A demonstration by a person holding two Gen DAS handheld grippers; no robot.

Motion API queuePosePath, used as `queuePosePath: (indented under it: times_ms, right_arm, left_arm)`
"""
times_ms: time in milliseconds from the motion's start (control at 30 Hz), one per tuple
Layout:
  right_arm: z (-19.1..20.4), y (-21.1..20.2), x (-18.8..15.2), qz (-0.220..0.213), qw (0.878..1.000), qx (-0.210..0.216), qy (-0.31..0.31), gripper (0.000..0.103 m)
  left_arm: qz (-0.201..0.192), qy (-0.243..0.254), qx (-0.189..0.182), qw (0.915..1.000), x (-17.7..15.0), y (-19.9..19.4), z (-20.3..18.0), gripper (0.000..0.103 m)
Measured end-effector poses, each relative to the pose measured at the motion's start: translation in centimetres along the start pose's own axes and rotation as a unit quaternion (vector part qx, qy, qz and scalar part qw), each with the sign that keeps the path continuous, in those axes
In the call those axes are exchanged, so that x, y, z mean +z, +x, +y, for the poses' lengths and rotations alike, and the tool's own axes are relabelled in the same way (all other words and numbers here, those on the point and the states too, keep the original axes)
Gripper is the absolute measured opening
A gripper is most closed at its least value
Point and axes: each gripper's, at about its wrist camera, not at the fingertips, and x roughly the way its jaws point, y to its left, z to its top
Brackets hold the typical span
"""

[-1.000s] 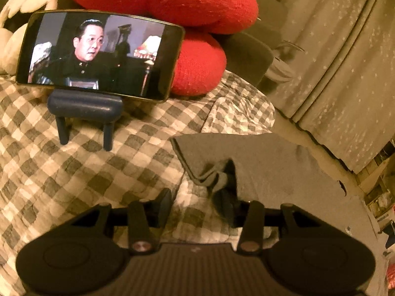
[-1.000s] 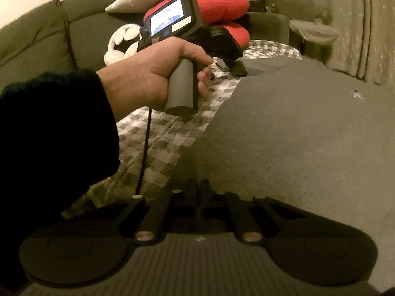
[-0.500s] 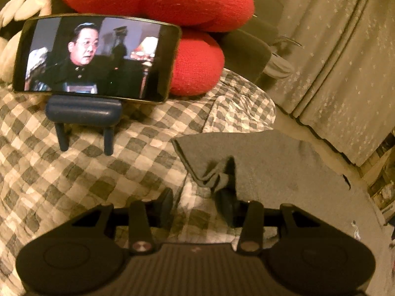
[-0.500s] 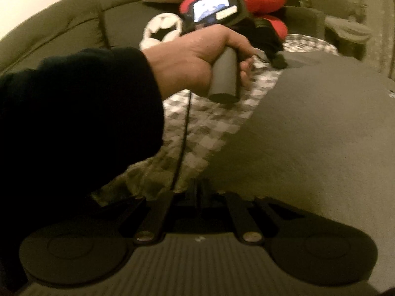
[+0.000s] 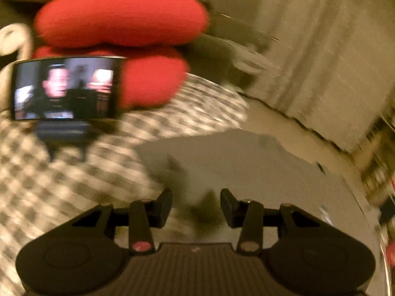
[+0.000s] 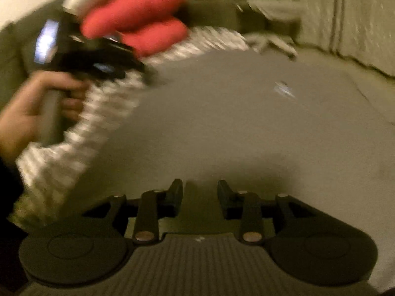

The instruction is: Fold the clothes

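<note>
Upper left, a phone [image 5: 65,88] plays on its stand over the checked blanket [image 5: 44,185]. Centre, the grey garment [image 6: 234,123] lies spread flat, apparently unfolded. The left tool [image 5: 196,203] stands part-open, empty; the right tool [image 6: 200,194] is opening, holding nothing.

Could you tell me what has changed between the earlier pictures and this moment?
The right gripper, shut a second ago, has parted and its jaws are opening over the grey garment, with nothing between them. Both views have swung and blurred: in the left view the phone now sits lower. The left gripper stays partly open as before; whether it holds the bunched cloth is unclear. The garment still lies spread on the checked cover.
</note>
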Motion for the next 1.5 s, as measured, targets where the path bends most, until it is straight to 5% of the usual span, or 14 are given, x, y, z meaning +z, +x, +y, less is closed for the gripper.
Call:
queuePosePath:
  times_ms: [167, 267, 367, 533, 667, 800, 967, 1033, 1500]
  right_arm:
    - [-6.5, -1.1, -1.2, 0.053, 0.999, -0.01, -0.007, 0.035]
    - [-9.2, -2.6, -2.2, 0.057, 0.996, -0.071, -0.01, 0.045]
    - [-12.2, -3.7, -3.6, 0.05, 0.996, -0.074, 0.012, 0.055]
    - [-12.1, -4.2, -3.4, 0.047, 0.995, -0.081, -0.016, 0.055]
    - [-12.5, -5.3, -1.5, -0.013, 0.997, -0.07, 0.011, 0.055]
    - [-12.3, -3.2, 1.3, -0.018, 0.998, -0.061, -0.003, 0.055]
    - [-12.4, 1.1, 3.8, 0.006, 0.998, -0.056, -0.022, 0.056]
    - [-12.6, 1.8, 4.1, -0.002, 0.998, -0.06, -0.031, 0.064]
    - [-19.8, 5.1, 9.7, -0.064, 0.993, -0.097, 0.034, 0.064]
  left_arm:
    - [0.028, 0.071, -0.022, 0.9969, -2.7, 0.6, -4.7, 0.047]
    - [0.045, 0.103, -0.01, 0.9936, -4.0, 1.5, -6.0, 0.047]
    - [0.044, 0.119, -0.002, 0.992, -4.7, 1.8, -5.9, 0.047]
    - [0.042, 0.089, 0.011, 0.9951, -4.5, 1.2, -5.5, 0.047]
    - [0.041, 0.081, 0.016, 0.9957, -4.3, 0.6, -6.4, 0.049]
    - [0.042, 0.042, 0.01, 0.9982, -4.2, 0.5, -6.5, 0.05]
    - [0.04, 0.08, 0.034, 0.9954, -4.5, 2.3, -6.5, 0.051]
    - [0.033, 0.086, 0.033, 0.9952, -4.5, 2.6, -6.2, 0.051]
    - [0.029, 0.065, 0.029, 0.9971, -3.7, 3.2, -5.8, 0.054]
